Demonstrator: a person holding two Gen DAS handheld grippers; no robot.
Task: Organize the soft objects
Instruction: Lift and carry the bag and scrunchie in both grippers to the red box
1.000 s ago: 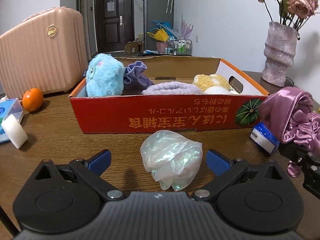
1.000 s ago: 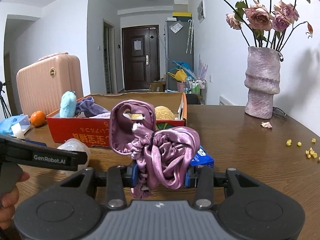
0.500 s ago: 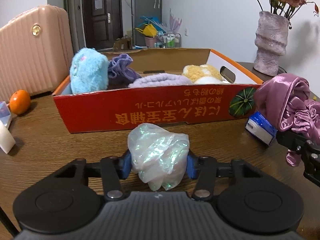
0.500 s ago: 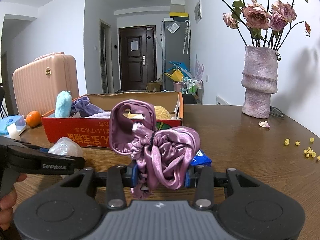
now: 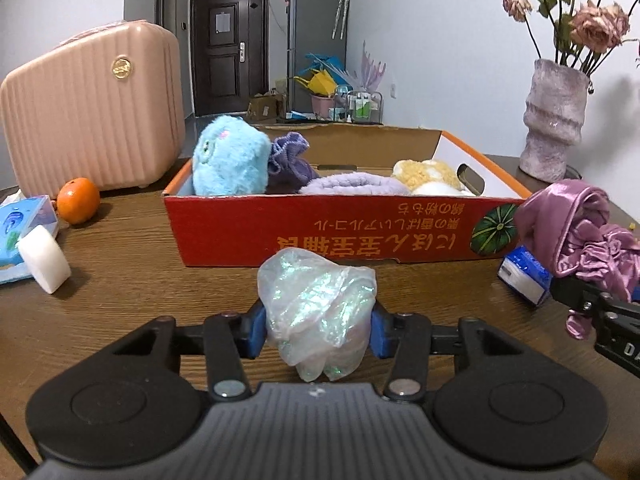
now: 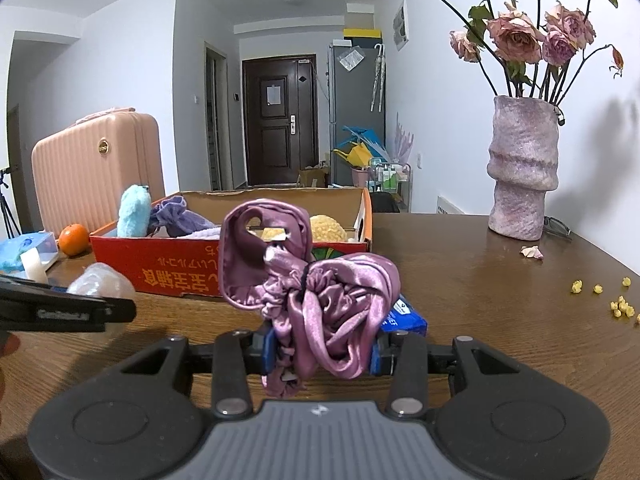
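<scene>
Iridescent plastic wad is clamped by left gripper, held off the table in front of red box. Satin bonnet is pinched by right gripper, near box's right end. Risks: slick film could be squeezed out; bonnet's hanging folds could be snagged on box rim.

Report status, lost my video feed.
Left gripper shut on iridescent bag. Right gripper shut on purple satin cloth. Box ahead, unobstructed.

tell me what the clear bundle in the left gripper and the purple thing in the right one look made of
Clear bundle: thin plastic film, apparently, crinkled with an iridescent sheen. Purple cloth: looks like satin, glossy with gathered ruffles; fibre unclear.
</scene>
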